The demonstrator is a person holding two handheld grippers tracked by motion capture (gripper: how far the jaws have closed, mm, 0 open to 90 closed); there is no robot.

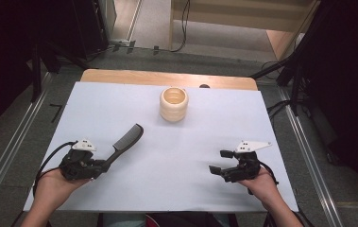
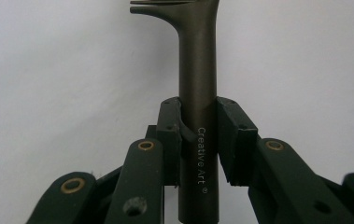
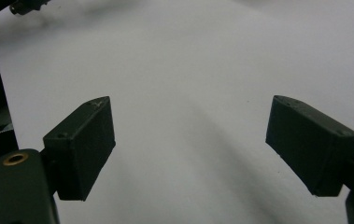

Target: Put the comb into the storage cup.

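1. The left gripper (image 1: 102,166) is near the front left corner of the white table (image 1: 205,189), held in the person's left hand (image 1: 54,187). Its fingers (image 2: 234,135) pinch the handle of a black comb (image 1: 125,141); in the left gripper view both pads press on the handle from two sides, and the words "Creative Art" are readable on it.

2. The right gripper (image 1: 219,161) is near the front right corner of the table, held in the person's right hand (image 1: 264,184). Its fingers (image 3: 82,144) are spread wide, and between them there is only the bare white surface. A grey three-cornered plate (image 1: 252,146) sits on top of this gripper and points to the right edge.

3. The comb goes from the left gripper diagonally toward the middle of the table, and its toothed end is the far end. From the high view it is not possible to tell if the toothed end touches the surface or is a little above it.

4. A cream ribbed cup (image 1: 173,103) stands upright near the back edge of the table, about in the middle between the left and right edges. It is well apart from the comb and from both grippers.

5. Behind the white surface, a wooden strip (image 1: 120,75) is visible along the back edge.
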